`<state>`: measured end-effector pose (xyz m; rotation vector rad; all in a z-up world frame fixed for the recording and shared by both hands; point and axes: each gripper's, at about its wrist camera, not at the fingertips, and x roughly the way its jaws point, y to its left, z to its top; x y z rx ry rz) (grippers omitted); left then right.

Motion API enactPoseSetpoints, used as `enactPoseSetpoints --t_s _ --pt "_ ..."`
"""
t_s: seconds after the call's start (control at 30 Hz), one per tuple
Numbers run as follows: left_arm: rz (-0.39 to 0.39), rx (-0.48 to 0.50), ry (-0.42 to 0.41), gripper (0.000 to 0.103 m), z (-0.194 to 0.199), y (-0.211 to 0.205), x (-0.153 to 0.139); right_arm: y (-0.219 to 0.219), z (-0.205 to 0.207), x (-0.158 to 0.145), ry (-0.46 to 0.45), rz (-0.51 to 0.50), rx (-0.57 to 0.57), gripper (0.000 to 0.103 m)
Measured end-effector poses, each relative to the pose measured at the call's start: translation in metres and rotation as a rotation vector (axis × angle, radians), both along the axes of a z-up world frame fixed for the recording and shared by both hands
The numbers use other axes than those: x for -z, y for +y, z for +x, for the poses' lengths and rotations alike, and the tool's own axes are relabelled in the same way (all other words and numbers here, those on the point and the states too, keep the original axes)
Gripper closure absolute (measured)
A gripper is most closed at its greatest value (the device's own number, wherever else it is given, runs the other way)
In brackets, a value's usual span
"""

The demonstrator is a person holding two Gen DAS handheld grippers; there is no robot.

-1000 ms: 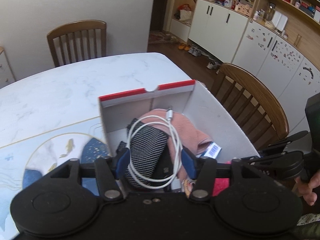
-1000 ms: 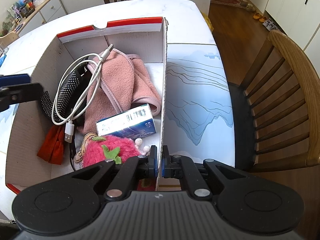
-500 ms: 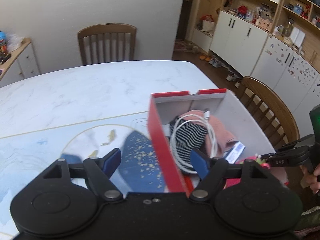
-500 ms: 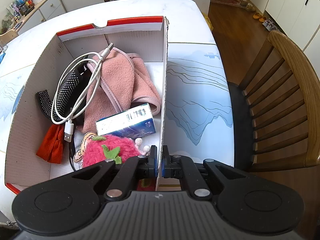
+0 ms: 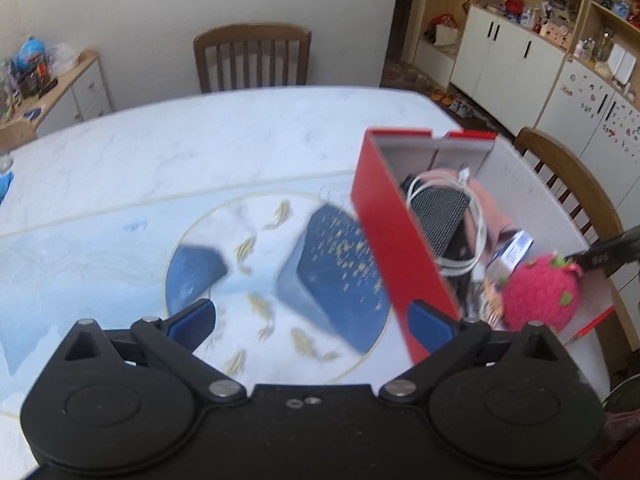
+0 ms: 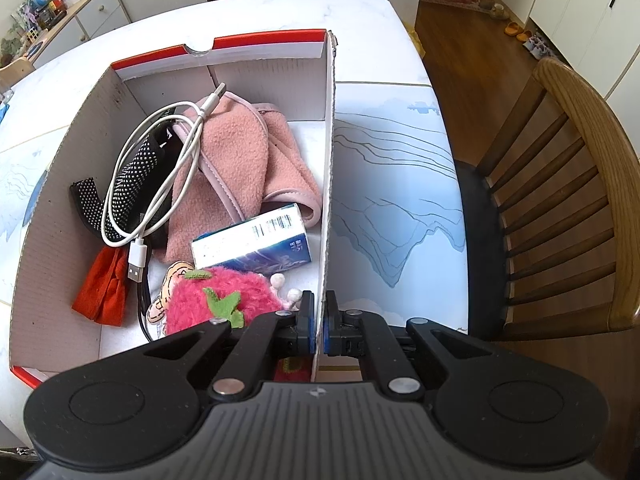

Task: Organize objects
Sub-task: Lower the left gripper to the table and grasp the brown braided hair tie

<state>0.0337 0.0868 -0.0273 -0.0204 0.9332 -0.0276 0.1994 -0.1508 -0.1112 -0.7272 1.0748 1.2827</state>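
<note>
A shoebox, red outside [image 5: 396, 232] and white inside [image 6: 328, 120], stands on the table. In it lie a white USB cable [image 6: 160, 184], a pink fleece cloth [image 6: 240, 160], a black dotted band [image 6: 128, 188], a blue-white carton [image 6: 256, 244], a pink strawberry plush [image 6: 212, 304] and a red cloth [image 6: 104, 292]. My right gripper [image 6: 318, 328] is shut on the box's right wall near its front corner. My left gripper [image 5: 312, 320] hangs outside the box over the placemat. Its jaws are opening wide and hold nothing. Its right finger [image 5: 432, 324] overlaps the red left wall.
A blue placemat with gold fish [image 5: 280, 264] lies left of the box, and a mountain-print mat [image 6: 392, 200] to its right. Wooden chairs stand at the table's right side [image 6: 580, 184] and far end [image 5: 252, 56]. A sideboard with clutter [image 5: 60, 84] stands at the far left.
My left gripper has drawn out of the box and moved left over the fish placemat, its jaws spreading. The cable stays in the box. The right gripper has not moved.
</note>
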Motion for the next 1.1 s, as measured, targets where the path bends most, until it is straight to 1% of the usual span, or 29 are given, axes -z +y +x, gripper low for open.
enactPoseSetpoints --t_s 0.1,0.27,0.4,0.53,0.6,0.63,0.77,0.8,0.9,1.07,1.1 --pt "0.022 -0.012 0.042 0.001 -0.007 0.006 0.018 0.001 -0.001 0.000 -0.003 -0.005 -0.003 0.100" --pt "0.020 -0.037 0.129 0.002 -0.019 0.012 0.052 0.000 -0.001 0.002 -0.001 -0.016 -0.006 0.100" --pt "0.040 -0.045 0.171 0.004 -0.027 0.014 0.073 -0.001 -0.003 0.003 -0.003 -0.025 -0.007 0.100" --pt "0.069 -0.043 0.189 0.006 -0.032 0.014 0.086 -0.002 -0.003 0.004 -0.007 -0.028 -0.008 0.100" --pt "0.086 -0.036 0.197 0.011 -0.033 0.012 0.090 -0.002 -0.004 0.004 -0.013 -0.029 -0.011 0.100" --pt "0.088 -0.030 0.198 0.015 -0.034 0.011 0.091 -0.002 -0.003 0.004 -0.012 -0.029 -0.010 0.100" --pt "0.095 -0.016 0.197 0.023 -0.036 0.008 0.096 -0.001 -0.003 0.005 -0.017 -0.035 -0.008 0.100" --pt "0.092 -0.012 0.200 0.027 -0.036 0.007 0.097 -0.001 -0.003 0.005 -0.018 -0.036 -0.008 0.100" --pt "0.078 -0.005 0.197 0.030 -0.034 0.004 0.098 0.000 -0.005 0.006 -0.020 -0.040 -0.009 0.100" --pt "0.055 0.016 0.186 0.046 -0.031 -0.004 0.096 0.000 -0.006 0.007 -0.020 -0.042 -0.010 0.100" --pt "0.051 0.023 0.183 0.052 -0.030 -0.005 0.095 0.000 -0.006 0.007 -0.020 -0.042 -0.010 0.100"
